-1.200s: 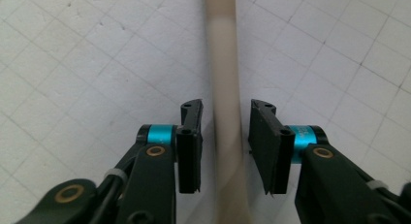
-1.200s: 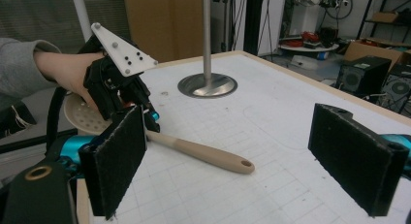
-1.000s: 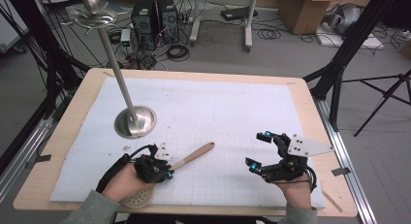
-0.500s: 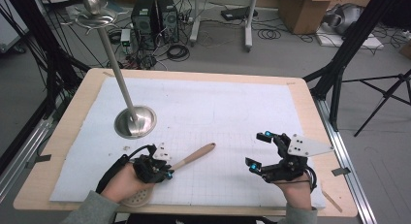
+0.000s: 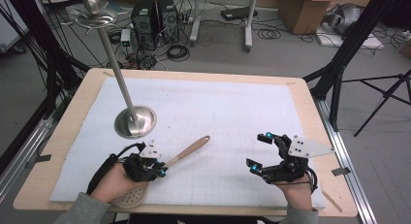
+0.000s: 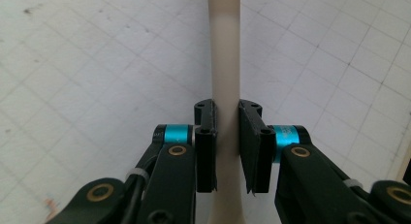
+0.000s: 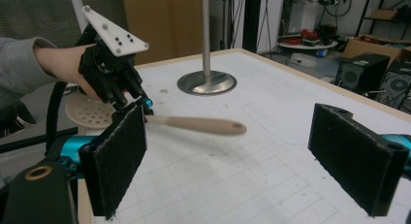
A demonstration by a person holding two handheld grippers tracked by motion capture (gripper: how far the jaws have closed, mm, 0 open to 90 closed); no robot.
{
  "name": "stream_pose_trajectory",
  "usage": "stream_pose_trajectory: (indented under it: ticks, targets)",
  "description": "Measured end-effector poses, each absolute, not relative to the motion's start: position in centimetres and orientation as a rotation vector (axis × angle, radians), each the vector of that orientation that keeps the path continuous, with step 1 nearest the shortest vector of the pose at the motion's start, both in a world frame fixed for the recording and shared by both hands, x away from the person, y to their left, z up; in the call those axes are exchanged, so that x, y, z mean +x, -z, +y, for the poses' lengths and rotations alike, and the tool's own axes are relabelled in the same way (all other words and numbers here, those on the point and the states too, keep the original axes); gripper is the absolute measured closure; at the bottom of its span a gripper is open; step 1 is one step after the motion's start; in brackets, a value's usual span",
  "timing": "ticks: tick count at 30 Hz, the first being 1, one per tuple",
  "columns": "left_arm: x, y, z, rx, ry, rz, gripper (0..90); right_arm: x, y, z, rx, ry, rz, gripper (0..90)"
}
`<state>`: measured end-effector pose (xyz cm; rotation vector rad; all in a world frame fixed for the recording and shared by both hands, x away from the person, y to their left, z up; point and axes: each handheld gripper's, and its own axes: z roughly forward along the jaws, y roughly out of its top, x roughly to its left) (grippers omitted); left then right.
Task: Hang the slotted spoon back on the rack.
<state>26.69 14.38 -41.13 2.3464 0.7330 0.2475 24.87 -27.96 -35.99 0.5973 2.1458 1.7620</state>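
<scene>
Beige and perforated at its round head, the skimmer spoon is clamped by the left gripper at the near left of the table. Its head pokes out beneath the left hand at the table's front edge, and its handle slants up and to the right over the white gridded mat, ending in a rounded tip with a small hole. In the left gripper view the two black pads press against either side of the pale handle, so the jaws stand narrow, closed on it. In the right gripper view the handle hangs level above the mat, clear of the surface.

Behind the left gripper, farther up the mat, stands a metal stand with a round base and a thin pole that leans up to a small dish at the top.

Well apart to the right, the right gripper rests at the near right of the mat, held by the right hand. Its jaws stand wide, with nothing between the pads.
</scene>
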Motion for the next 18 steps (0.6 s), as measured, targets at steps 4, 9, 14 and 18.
stream_pose_trajectory:
  ticks: [4,9,14,18]
  targets:
    - [26.6,40.6,15.5,2.322,-0.265,0.745,77.6,24.9,36.0,-28.0,0.596,-1.751,2.145,12.8]
    - [26.5,40.1,16.6,2.301,-0.276,0.753,77.6,24.8,36.1,-28.0,0.603,-1.75,2.152,12.8]
    - [26.4,39.5,17.5,2.274,-0.289,0.77,77.7,24.7,36.1,-28.0,0.61,-1.749,2.148,12.8]
    - [26.3,39.0,18.2,2.247,-0.297,0.768,77.7,24.5,36.1,-28.1,0.615,-1.748,2.151,12.8]
